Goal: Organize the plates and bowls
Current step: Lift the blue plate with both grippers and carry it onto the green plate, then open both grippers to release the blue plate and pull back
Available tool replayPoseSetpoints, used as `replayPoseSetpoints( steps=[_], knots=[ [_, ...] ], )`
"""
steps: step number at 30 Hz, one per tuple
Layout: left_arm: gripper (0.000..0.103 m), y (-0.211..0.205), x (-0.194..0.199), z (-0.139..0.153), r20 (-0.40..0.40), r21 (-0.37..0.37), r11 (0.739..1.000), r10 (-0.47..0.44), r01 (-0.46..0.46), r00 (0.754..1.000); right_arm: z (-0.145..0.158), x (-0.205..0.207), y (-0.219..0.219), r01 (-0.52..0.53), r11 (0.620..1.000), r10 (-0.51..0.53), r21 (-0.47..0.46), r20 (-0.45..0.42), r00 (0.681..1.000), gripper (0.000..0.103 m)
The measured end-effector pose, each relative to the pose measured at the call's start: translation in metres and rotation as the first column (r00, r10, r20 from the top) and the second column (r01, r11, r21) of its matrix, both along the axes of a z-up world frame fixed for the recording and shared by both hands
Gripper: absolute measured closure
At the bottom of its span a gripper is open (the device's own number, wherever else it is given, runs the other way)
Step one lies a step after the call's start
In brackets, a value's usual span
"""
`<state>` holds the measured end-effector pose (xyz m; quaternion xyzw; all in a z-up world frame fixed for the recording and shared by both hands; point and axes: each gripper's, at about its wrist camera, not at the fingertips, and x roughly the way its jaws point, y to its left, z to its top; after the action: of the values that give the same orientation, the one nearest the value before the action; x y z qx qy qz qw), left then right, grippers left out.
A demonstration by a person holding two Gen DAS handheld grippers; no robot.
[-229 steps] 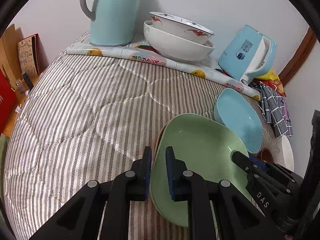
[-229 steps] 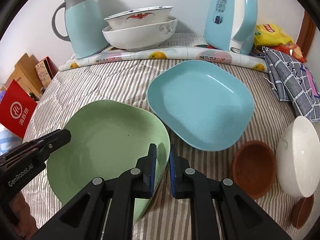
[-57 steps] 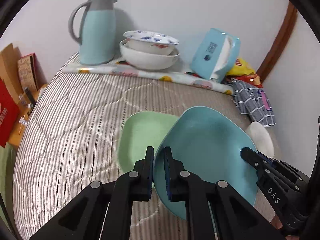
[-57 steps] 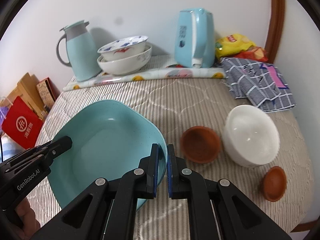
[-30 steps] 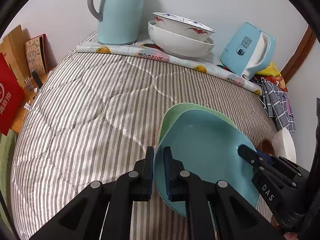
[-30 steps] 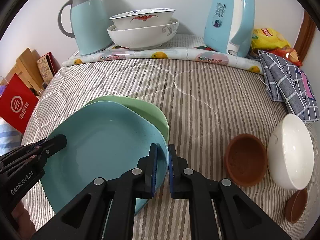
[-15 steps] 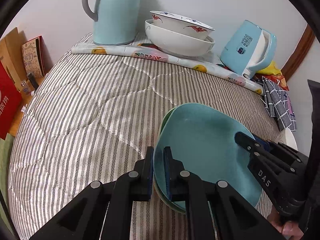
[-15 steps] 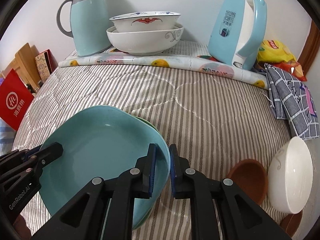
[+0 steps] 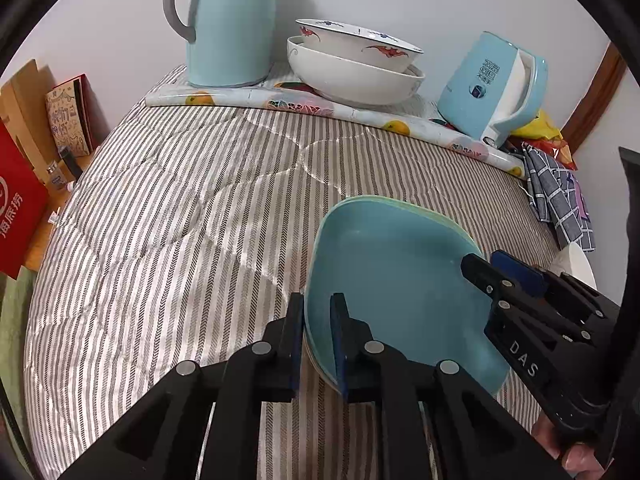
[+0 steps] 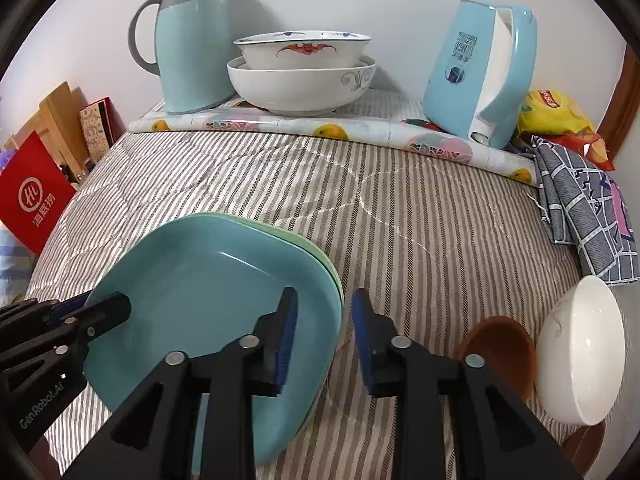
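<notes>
The square teal plastic plate (image 10: 208, 300) lies nested on the pale green square plate (image 10: 320, 256), both on the grey-striped quilted bed cover (image 9: 180, 220). The left hand-held gripper (image 9: 318, 332) is clamped on the teal plate's left rim. The right hand-held gripper (image 10: 324, 336) has just been opening; its jaws straddle the right rim without pressing it. A brown bowl (image 10: 500, 348) and a white bowl (image 10: 580, 348) sit to the right.

Soft, even indoor light, faint shadows on the wall, sharp focus, heavy fisheye bending with black corners.
</notes>
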<state>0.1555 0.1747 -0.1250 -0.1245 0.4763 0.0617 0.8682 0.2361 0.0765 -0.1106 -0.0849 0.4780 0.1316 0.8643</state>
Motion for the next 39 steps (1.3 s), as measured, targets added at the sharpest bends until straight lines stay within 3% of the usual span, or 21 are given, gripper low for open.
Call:
replayPoseSetpoints(
  steps=[9, 18, 22, 24, 31, 35, 39],
  knots=[
    [0.088, -0.009, -0.014, 0.012, 0.009, 0.019, 1.000, -0.005, 0.005, 1.000, 0.012, -0.021, -0.014, 0.022, 0.999, -0.022, 0.026, 0.010, 1.000, 0.053],
    [0.085, -0.025, -0.033, 0.034, 0.056, 0.021, 0.999, -0.031, 0.030, 0.998, 0.030, -0.052, -0.034, 0.058, 0.996, -0.061, 0.068, 0.042, 0.997, 0.052],
    [0.083, -0.037, -0.039, 0.043, 0.073, 0.039, 0.998, -0.049, 0.046, 0.996, 0.041, -0.066, -0.047, 0.083, 0.993, -0.090, 0.083, 0.077, 0.993, 0.044],
    [0.078, -0.045, -0.045, 0.050, 0.088, 0.045, 0.998, -0.056, 0.053, 0.995, 0.046, -0.072, -0.054, 0.084, 0.991, -0.093, 0.101, 0.084, 0.992, 0.044],
    [0.078, -0.067, -0.059, 0.062, 0.108, 0.067, 0.995, -0.078, 0.071, 0.991, 0.058, -0.093, -0.080, 0.124, 0.983, -0.138, 0.136, 0.098, 0.986, 0.044],
    [0.066, -0.077, -0.068, 0.070, 0.129, 0.084, 0.994, -0.080, 0.069, 0.988, 0.065, -0.106, -0.088, 0.126, 0.986, -0.138, 0.109, 0.112, 0.984, 0.044],
    [0.065, -0.087, -0.075, 0.077, 0.145, 0.096, 0.993, -0.080, 0.066, 0.986, 0.073, -0.120, -0.099, 0.132, 0.986, -0.143, 0.098, 0.121, 0.982, 0.040]
  ],
)
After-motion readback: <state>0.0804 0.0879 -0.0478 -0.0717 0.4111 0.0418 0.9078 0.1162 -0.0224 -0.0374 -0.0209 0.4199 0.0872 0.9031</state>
